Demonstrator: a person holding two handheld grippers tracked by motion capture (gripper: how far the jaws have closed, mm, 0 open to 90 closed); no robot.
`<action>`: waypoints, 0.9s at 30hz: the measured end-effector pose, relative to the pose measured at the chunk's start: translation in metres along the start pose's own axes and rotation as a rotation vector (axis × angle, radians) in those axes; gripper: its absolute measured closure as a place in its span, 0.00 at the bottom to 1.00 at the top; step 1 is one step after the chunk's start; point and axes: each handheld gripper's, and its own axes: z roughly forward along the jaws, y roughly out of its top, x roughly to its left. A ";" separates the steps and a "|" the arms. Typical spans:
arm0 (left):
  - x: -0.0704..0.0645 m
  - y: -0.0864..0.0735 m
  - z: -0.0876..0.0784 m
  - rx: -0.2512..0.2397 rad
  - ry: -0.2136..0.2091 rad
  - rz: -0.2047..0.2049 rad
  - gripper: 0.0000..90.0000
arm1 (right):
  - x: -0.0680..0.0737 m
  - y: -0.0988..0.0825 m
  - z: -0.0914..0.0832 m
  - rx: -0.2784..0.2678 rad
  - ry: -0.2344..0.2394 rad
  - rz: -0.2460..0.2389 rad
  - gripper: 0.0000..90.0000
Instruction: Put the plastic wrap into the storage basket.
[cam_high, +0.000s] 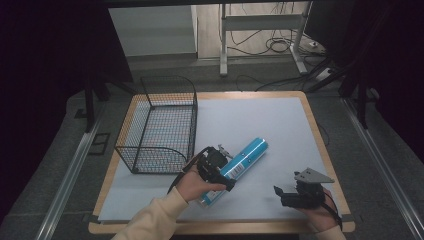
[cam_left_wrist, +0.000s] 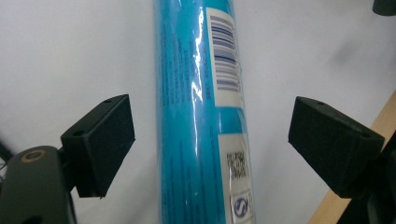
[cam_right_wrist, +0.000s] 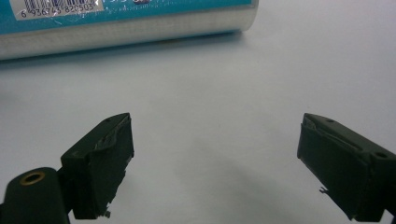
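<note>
High view: left hand-held gripper (cam_high: 221, 172) spread astride blue tube (cam_high: 237, 167), ungripped; right hand-held gripper (cam_high: 292, 196) spread, idle; basket (cam_high: 156, 125) w/ nothing inside.

- The blue tube (cam_left_wrist: 196, 116) is wrapped in a glossy, clear film that catches streaks of light; paper-like white labels with a barcode sit under the film
- Its end (cam_right_wrist: 140, 28) looks silvery and finely textured beneath the same shiny wrap
- The left gripper (cam_left_wrist: 210, 144) has matt black plastic jaws faced with rough, grainy pads (cam_left_wrist: 112, 144)
- The right gripper (cam_right_wrist: 215, 163) has the same matt black jaws, their pad facings (cam_right_wrist: 112, 154) worn and frayed at the edges
- The basket (cam_high: 160, 125) is thin dark wire mesh
- The table (cam_high: 310, 120) has a pale wood rim under a smooth, matt white sheet (cam_high: 260, 120)
- The sleeve (cam_high: 150, 220) is soft cream cloth
</note>
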 end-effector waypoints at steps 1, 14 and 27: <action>0.000 0.002 0.001 0.001 -0.002 -0.001 0.15 | 0.000 0.000 0.000 0.002 0.000 0.003 0.12; 0.002 0.017 0.018 0.033 -0.017 -0.007 0.15 | 0.000 0.000 0.000 0.004 0.000 0.003 0.12; 0.004 0.033 0.033 0.065 0.000 -0.007 0.15 | -0.001 -0.001 0.001 0.006 0.001 0.005 0.12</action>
